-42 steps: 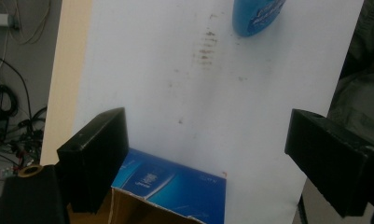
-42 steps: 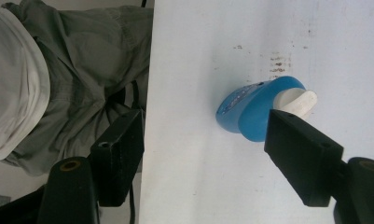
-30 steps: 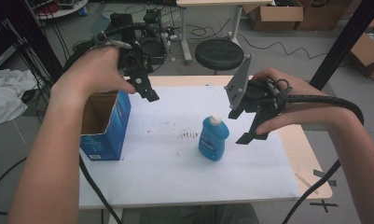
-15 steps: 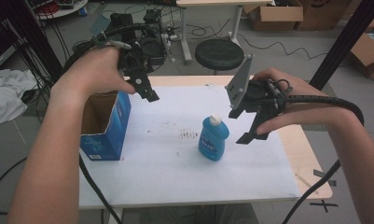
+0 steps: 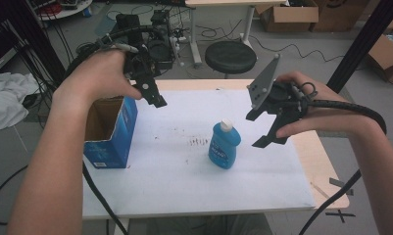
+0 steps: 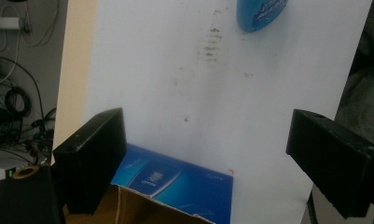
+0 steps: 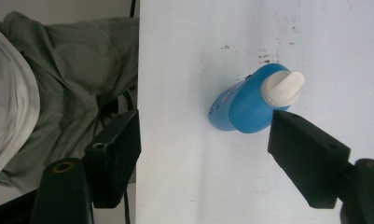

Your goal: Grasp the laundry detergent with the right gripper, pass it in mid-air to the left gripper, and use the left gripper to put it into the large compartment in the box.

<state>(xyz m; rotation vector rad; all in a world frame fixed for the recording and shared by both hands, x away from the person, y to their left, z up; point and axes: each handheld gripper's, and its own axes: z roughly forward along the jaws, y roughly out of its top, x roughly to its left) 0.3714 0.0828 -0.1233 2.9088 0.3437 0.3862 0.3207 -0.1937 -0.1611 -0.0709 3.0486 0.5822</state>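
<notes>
Bottle (image 5: 224,146) upright mid-table (open board all round), right gripper (image 5: 265,128) beside it, jaws spread and just widening, left gripper (image 5: 155,98) spread above box (image 5: 107,133).

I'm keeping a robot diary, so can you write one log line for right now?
left tongs: open, above blue box | right tongs: open, have just been opening, nothing between | blue bottle: upright on table

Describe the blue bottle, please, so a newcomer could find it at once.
Start at the white table. Near its middle, right of the open blue box, the blue bottle stands upright by some dark smudges. Its white cap and rounded body set it apart.
</notes>
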